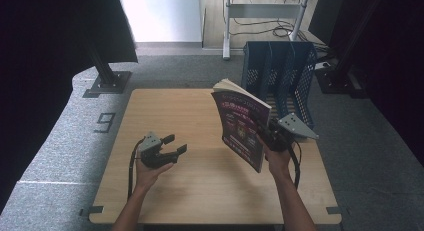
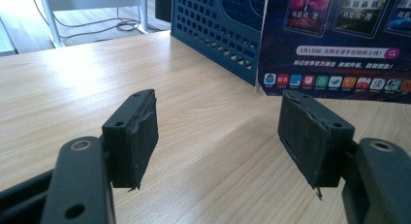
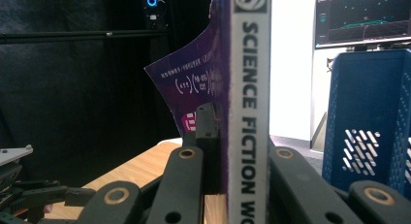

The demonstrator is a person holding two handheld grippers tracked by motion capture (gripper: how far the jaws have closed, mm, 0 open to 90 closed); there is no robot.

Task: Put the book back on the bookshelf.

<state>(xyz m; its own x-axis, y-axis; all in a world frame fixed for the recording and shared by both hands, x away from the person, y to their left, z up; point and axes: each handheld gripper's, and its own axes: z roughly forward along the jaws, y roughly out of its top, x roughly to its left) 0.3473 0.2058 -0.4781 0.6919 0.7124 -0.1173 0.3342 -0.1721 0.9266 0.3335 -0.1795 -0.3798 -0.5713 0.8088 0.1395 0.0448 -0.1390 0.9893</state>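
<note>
The thin, floppy purple paperback magazine (image 1: 242, 127) is pinched at its stiff spine between the right gripper (image 1: 272, 136) fingers, while the left gripper (image 1: 172, 145) fingers are spread.

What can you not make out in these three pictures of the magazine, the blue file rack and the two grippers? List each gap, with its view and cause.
- Magazine spine title, right gripper view: cut off by the bottom edge.
- Magazine cover's small print, high view: too small to read.
- Blue file rack slots' contents, high view: hidden by the dividers and the magazine.
- Right gripper jaws, high view: hidden behind the magazine.
</note>
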